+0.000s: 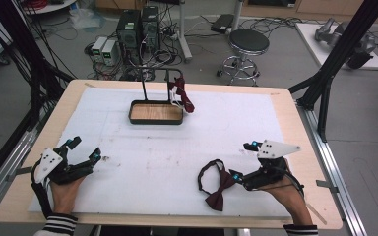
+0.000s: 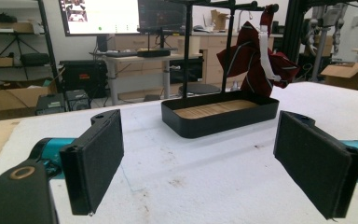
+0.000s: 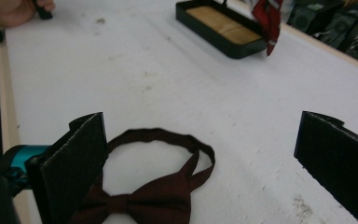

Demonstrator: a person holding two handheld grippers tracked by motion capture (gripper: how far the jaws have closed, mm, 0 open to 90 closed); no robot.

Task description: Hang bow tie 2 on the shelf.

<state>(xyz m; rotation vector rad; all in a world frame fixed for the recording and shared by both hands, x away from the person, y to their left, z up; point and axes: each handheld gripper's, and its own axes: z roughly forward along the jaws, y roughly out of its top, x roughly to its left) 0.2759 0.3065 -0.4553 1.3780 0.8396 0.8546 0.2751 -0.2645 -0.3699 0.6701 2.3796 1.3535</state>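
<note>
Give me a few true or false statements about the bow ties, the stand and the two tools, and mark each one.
1. The right tool is open beside the dark red bow tie on the table. True.
2. The left tool grips a bow tie. False: it is open and holds nothing.
3. A red bow tie hangs on the black stand. True.
4. The stand's tray holds a bow tie. False: its wooden floor is bare.

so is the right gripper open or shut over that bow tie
Open. The right gripper has its jaws spread wide apart, and the dark red bow tie lies flat on the white table cover between them, ungripped.
</note>
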